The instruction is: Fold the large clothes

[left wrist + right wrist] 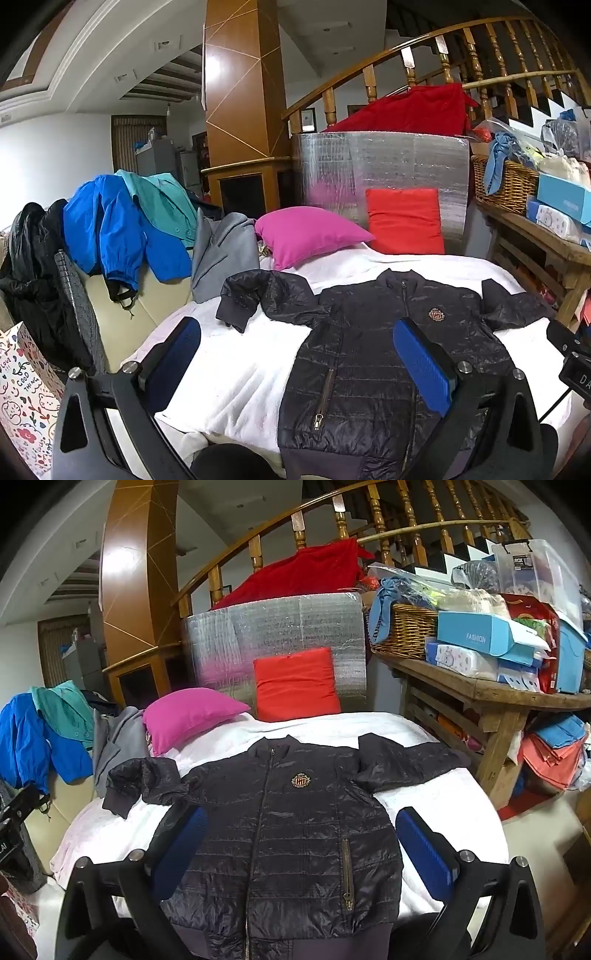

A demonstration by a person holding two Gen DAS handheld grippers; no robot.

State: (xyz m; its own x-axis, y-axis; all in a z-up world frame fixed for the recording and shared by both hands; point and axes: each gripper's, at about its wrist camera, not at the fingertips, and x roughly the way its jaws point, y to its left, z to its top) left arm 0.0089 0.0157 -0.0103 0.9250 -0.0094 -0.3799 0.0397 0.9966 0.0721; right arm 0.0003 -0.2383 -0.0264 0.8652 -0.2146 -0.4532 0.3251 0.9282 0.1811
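A dark quilted zip-up jacket (pixel 373 354) lies face up and spread flat on a white blanket (pixel 236 373), both sleeves out to the sides. It also shows in the right wrist view (pixel 280 834). My left gripper (pixel 299 354) is open and empty, hovering above the jacket's left half near its hem. My right gripper (pixel 299 845) is open and empty, hovering above the jacket's lower body. Both have blue pads (pixel 424 369) (pixel 424 849). The left sleeve cuff (pixel 118 801) is bent back.
A magenta pillow (pixel 306 232) and a red pillow (pixel 404 219) sit behind the jacket. Blue, teal, grey and black garments (pixel 122 236) hang at the left. A wooden shelf (pixel 491 694) with boxes and a basket stands at the right.
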